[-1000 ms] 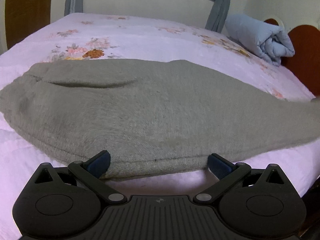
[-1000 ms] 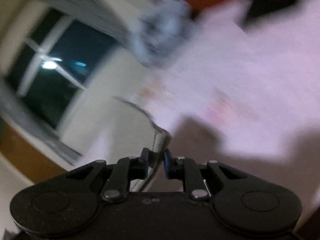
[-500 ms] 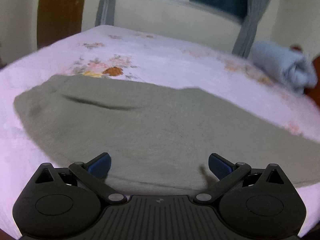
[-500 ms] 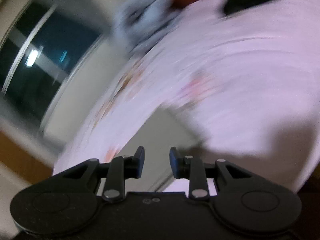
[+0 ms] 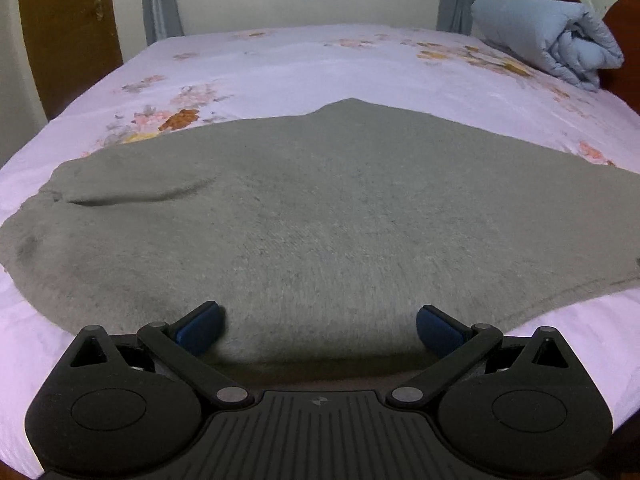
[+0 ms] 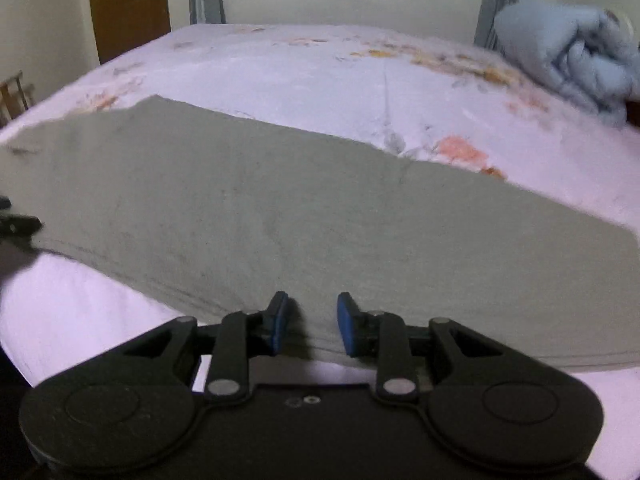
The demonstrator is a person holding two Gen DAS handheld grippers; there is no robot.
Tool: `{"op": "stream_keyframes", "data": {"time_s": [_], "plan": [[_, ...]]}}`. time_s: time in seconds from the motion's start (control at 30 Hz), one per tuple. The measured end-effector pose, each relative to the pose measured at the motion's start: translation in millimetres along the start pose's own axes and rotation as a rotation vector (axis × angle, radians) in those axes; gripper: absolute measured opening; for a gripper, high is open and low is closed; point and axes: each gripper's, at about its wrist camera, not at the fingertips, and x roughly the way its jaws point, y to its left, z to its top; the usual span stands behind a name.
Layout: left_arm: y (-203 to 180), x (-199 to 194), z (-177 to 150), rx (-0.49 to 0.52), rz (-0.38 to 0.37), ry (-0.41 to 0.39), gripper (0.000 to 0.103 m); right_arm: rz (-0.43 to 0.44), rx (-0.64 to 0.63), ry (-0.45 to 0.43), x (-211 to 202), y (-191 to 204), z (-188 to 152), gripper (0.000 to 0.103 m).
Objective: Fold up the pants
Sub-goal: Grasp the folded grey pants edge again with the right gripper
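Observation:
Grey-green fleece pants (image 5: pixel 320 208) lie flat across the bed, folded lengthwise; they also show in the right wrist view (image 6: pixel 280 208). My left gripper (image 5: pixel 318 326) is wide open and empty, low over the pants' near edge, its blue pads on either side of the cloth. My right gripper (image 6: pixel 310 326) is partly open and empty, just at the near edge of the pants' leg part. The left gripper shows as a dark shape at the left edge of the right wrist view (image 6: pixel 16 224).
The bed has a pink floral sheet (image 5: pixel 320 64). A rolled light-blue quilt (image 5: pixel 548 44) lies at the back right by the red-brown headboard. A brown wooden door (image 5: pixel 68 32) and grey curtains stand behind the bed. The bed's near edge is right below both grippers.
My right gripper let go of the pants' edge, opened, and swung down to face the flat pants. My left gripper stayed open, lifted, then settled back at the near edge.

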Motion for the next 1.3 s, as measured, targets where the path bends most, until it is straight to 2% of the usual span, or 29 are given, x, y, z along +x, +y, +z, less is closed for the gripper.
{"op": "stream_keyframes", "data": {"time_s": [0.03,0.13,0.17,0.2,0.27,0.4,0.53,0.57,0.67,0.77,0.8,0.93,1.03,1.1,1.2,1.3], "plan": [[-2.4,-5.3,-0.2,-0.001,0.014,-0.009,0.103,-0.002,0.031,-0.027,-10.6,-8.4,0.7,0.019],[-13.1,-18.4,-0.6,-0.012,0.046,-0.048,0.103,0.031,0.257,-0.105,-53.1,-63.2,-9.9,0.026],[-18.2,-21.0,-0.7,-0.022,0.045,-0.052,0.103,0.037,0.341,-0.136,-65.0,-83.9,-14.6,0.032],[-23.5,-23.2,-0.8,-0.035,0.038,-0.056,0.103,0.039,0.421,-0.172,-75.8,-104.6,-23.2,0.047],[-35.9,-26.1,-1.0,-0.058,0.027,-0.075,0.103,0.019,0.565,-0.24,-93.1,-141.9,-38.0,0.063],[-64.2,-28.2,-4.1,-0.093,0.014,-0.101,0.103,-0.006,0.803,-0.303,-109.4,-197.1,-64.6,0.062],[-92.1,-29.7,-7.5,-0.102,-0.008,-0.111,0.103,-0.015,0.917,-0.332,-116.5,-224.6,-85.8,0.064],[-99.3,-29.5,-7.2,-0.099,-0.011,-0.112,0.103,-0.011,0.931,-0.331,-115.4,-227.3,-89.7,0.067],[-119.2,-31.3,-5.0,-0.1,-0.016,-0.121,0.103,0.046,1.026,-0.343,-104.2,-238.2,-101.2,0.071],[-144.8,-32.8,3.6,-0.08,-0.037,-0.145,0.103,0.09,1.162,-0.355,-93.6,-250.9,-122.0,0.069],[-155.1,-31.8,7.2,-0.066,-0.045,-0.146,0.103,0.102,1.189,-0.348,-88.1,-254.0,-126.7,0.065],[-203.3,-22.8,18.4,-0.034,-0.094,-0.137,0.103,0.126,1.224,-0.357,-78.6,-255.1,-132.9,0.064],[-236.9,-11.1,18.2,0.011,-0.063,-0.13,0.103,0.133,1.229,-0.351,-76.9,-254.7,-134.3,0.064],[-251.0,7.0,7.5,0.017,-0.057,-0.04,0.103,0.143,1.231,-0.345,-76.2,-255.9,-135.6,0.065],[-258.4,0.1,-9.4,0.033,-0.02,-0.095,0.103,0.155,1.228,-0.344,-77.6,-258.9,-137.2,0.065],[-256.8,-20.4,-3.6,-0.001,-0.029,-0.128,0.103,0.159,1.234,-0.354,-76.9,-262.1,-138.3,0.065]]}}
